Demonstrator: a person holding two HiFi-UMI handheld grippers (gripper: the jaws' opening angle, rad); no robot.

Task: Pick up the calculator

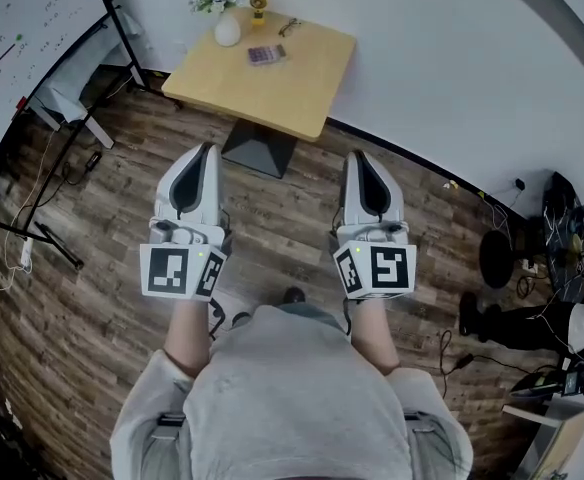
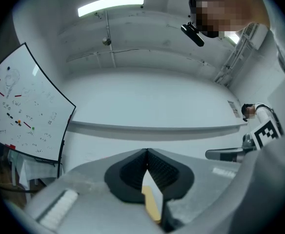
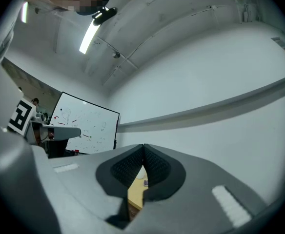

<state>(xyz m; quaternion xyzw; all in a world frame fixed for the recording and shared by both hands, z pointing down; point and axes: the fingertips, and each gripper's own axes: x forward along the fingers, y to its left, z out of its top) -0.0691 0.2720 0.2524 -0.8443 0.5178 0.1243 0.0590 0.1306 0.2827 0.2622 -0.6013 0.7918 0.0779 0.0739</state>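
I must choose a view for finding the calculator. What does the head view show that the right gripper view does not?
Head view only: the whole table, with the calculator plain near a vase. Right gripper view only: the ceiling light. Both: the whiteboard, the left gripper, and the right gripper with jaws shut, empty.

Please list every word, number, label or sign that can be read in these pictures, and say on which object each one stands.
No text can be read anywhere.
Whiteboard: red and black handwriting, too small to read.
Calculator: keys and any print too small to read.
Wall label: blurred, unreadable.
Marker cubes: black square patterns only, no letters or numbers.
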